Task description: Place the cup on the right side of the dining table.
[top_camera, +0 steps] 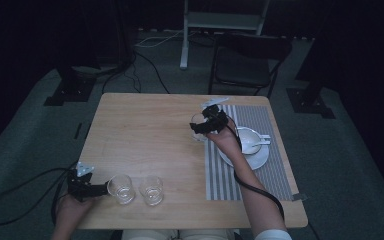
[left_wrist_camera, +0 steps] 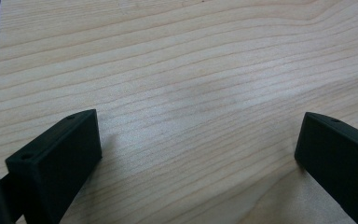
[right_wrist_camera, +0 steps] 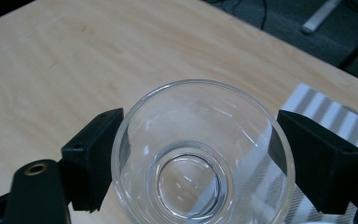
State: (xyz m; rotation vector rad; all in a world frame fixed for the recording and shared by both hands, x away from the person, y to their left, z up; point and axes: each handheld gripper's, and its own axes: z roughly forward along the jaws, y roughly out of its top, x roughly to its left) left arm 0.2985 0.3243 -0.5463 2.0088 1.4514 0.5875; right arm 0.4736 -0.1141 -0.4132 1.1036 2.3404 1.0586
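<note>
Glass [right_wrist_camera: 200, 154] between right tool [right_wrist_camera: 198, 154] jaws, beside striped placemat [right_wrist_camera: 321, 116].

A dark recording studio or lab — black drapes, stand bases [top_camera: 69, 90], floor cables [top_camera: 145, 62], folding chair [top_camera: 247, 60] — around one wooden worktop [top_camera: 145, 135].

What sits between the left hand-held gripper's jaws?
Nothing: the left gripper view shows bare wooden table between the left hand-held gripper's jaws.
</note>
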